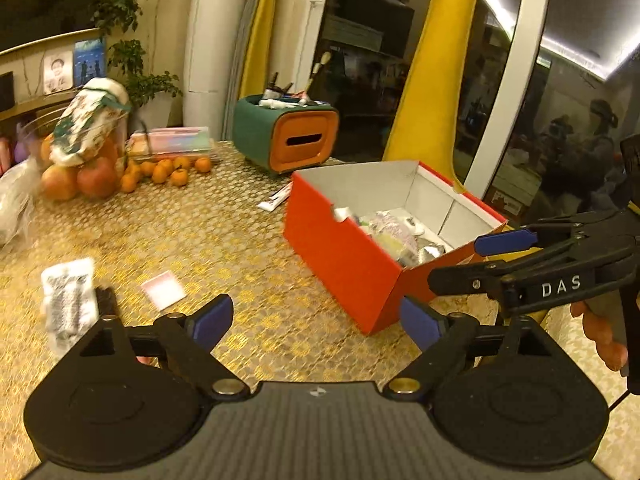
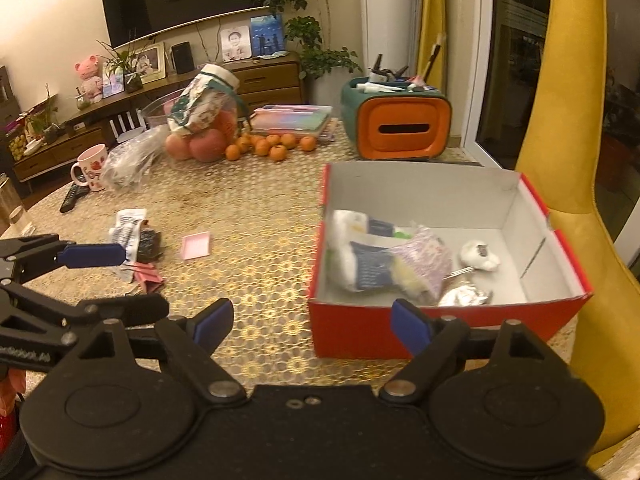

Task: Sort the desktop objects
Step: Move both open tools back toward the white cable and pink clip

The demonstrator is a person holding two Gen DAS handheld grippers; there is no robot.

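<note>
Blue pads: your left hand-held gripper stands wide with nothing between the jaws, only bare gold-patterned tabletop under the gap.
Right hand-held gripper: yours is spread wide too and empty, its right pad in front of the near wall of the red box.
Cross views: your left wrist camera shows the right hand-held gripper coming in from the right edge, with your fingers on its handle; your right wrist camera shows the left one entering from the left edge.
Red box: open-topped, white inside, on the tabletop just ahead of both grippers. It holds a white and blue pack, a lilac patterned pouch, a crumpled silver wrapper and a small white fluffy thing.
Loose items: a small pink square lies flat, well left of the box; a white printed packet lies further left, touching a dark object.
Only in the right view: a pink clip-like piece near the left gripper's tip, a pink mug, a remote.
Only in the left view: a white tube behind the box.
Far side: small oranges, apples, a green and orange organiser.
</note>
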